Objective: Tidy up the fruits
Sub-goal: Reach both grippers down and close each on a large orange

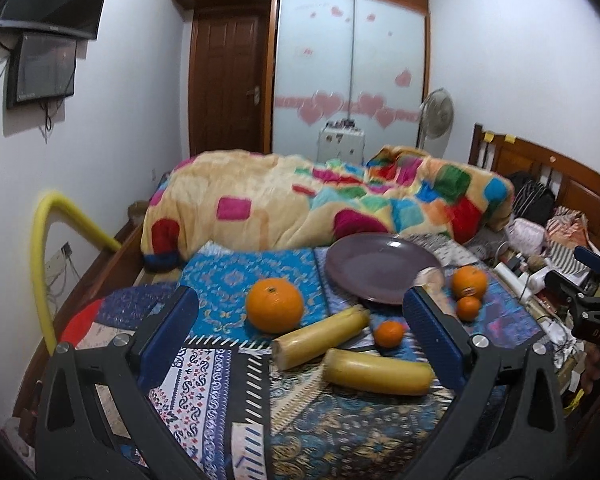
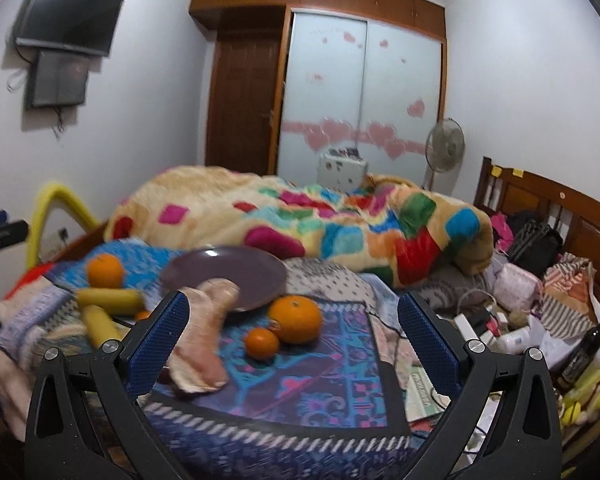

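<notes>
A: Left wrist view, entry one. The left gripper [image 1: 302,326] is spread wide, its blue pads well apart, nothing between them and nothing touched. It hangs over the patterned bedspread [image 1: 220,364].

B: Fruit positions?

A: A large orange [image 1: 275,306] lies ahead on the blue part of the cloth. Two bananas [image 1: 320,338] lie nearer the camera, the closer one [image 1: 377,372] almost crosswise (both with cut-looking ends). A small mandarin [image 1: 388,334] sits just beside them. Further right, a second large orange [image 1: 469,282] touches another small mandarin [image 1: 468,308].

B: And the plate?

A: The purple plate [image 1: 380,266] rests on the bedspread beyond the fruit, bare of fruit. A pale sock-like cloth [image 1: 430,276] overlaps its near rim.

B: Right wrist view?

A: The right gripper [image 2: 294,330] is likewise fully spread, holding nothing. The sock-like cloth [image 2: 202,336] lies just inside its left finger; whether they touch, I cannot tell. The orange-and-mandarin pair [image 2: 295,319] sits between the fingers in view, further off on the bedspread, near the plate [image 2: 224,276].

B: Surroundings?

A: A colourful quilt [image 1: 320,200] is heaped behind the plate.
</notes>
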The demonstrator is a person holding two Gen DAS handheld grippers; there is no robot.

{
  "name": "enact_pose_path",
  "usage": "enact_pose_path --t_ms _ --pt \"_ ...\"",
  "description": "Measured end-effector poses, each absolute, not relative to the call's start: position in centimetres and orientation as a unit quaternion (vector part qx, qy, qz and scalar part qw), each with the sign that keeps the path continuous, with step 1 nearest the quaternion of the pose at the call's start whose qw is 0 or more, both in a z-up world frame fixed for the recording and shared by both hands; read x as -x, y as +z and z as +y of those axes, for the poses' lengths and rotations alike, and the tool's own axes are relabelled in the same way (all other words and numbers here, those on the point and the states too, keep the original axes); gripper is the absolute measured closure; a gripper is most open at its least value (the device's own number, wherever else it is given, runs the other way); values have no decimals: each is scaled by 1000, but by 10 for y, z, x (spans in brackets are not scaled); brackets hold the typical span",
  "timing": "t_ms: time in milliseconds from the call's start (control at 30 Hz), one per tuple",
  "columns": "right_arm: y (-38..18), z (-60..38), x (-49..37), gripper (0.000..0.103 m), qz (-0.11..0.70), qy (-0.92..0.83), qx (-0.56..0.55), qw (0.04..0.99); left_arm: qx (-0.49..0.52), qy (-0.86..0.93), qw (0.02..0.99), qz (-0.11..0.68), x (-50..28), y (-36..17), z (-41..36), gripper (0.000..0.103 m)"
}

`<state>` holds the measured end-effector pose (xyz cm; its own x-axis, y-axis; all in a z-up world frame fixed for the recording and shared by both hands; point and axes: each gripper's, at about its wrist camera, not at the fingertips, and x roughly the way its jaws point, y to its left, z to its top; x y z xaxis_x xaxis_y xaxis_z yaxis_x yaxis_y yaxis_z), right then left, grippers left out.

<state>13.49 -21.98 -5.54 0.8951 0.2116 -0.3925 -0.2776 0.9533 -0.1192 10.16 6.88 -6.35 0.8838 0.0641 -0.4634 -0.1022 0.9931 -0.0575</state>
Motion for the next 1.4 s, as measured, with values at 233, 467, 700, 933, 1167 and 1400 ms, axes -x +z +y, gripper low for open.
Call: enact_pose_path --t_ms 233,467,700,933,1167,1400 --pt "-80 -224 -177 0 252 138 98 953 33 46 956 288 -148 -91 81 0" --pt "-87 -224 -208 0 276 159 88 944 26 51 941 335 -193 -116 86 9" --pt "-109 -215 -243 0 336 164 111 921 40 48 924 377 -222 -135 96 14" --pt "-119 -217 -264 2 374 198 74 903 29 49 916 397 -237 -145 96 15" --pt "-124 -208 -278 20 401 199 88 890 32 48 909 413 -249 -152 98 21" --pt "-130 -208 -278 35 416 214 84 880 42 51 906 419 -251 -158 100 34"
